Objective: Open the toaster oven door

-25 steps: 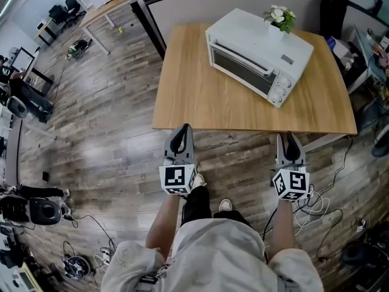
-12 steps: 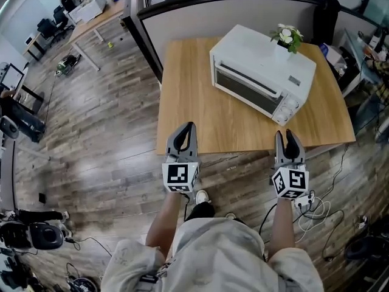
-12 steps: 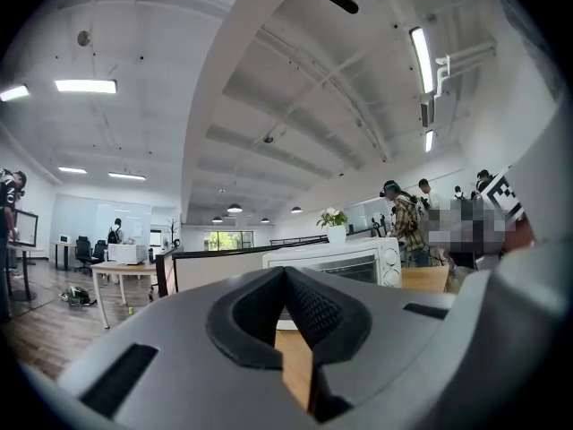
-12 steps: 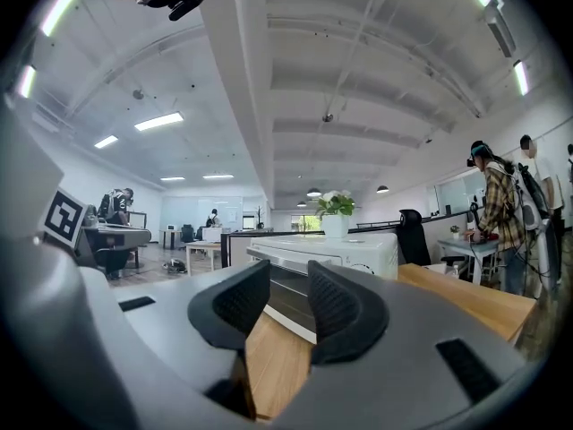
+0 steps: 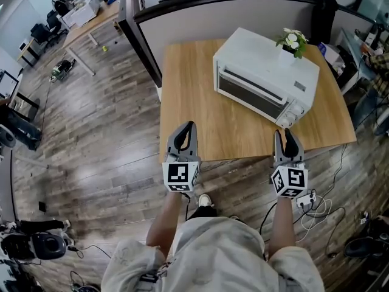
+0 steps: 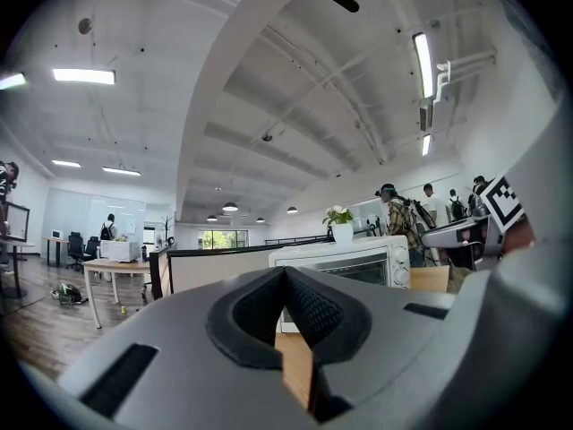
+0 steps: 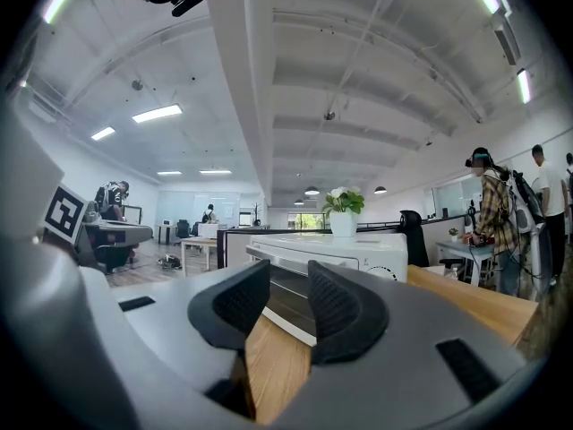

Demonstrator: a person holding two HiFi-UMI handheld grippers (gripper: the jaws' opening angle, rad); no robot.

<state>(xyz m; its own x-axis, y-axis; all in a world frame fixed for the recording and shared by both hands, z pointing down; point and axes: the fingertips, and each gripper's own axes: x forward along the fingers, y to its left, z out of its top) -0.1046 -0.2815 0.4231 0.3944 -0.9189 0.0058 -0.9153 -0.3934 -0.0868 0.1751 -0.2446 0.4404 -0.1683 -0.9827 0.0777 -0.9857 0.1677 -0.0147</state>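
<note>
The white toaster oven (image 5: 267,66) sits toward the far right of the light wooden table (image 5: 188,96), turned at an angle, its dark glass door (image 5: 250,95) shut against the body, so what is inside cannot be made out. On its top stands a small white pot (image 7: 343,224) holding a plant with white flowers (image 5: 293,40). The left gripper (image 6: 285,276) has its jaws closed tip to tip with nothing between them. The right gripper (image 7: 288,285) has its jaws partly apart and is empty; only the oven front shows through the gap. Both hover level at the near edge of the table, well apart from the oven. A grey partition (image 5: 200,14) runs along the table's far side. The floor (image 5: 91,132) is grey-brown wood plank, with loose cables (image 5: 313,207) near the right gripper. Beyond lie open office desks under ceiling strip lights.
</note>
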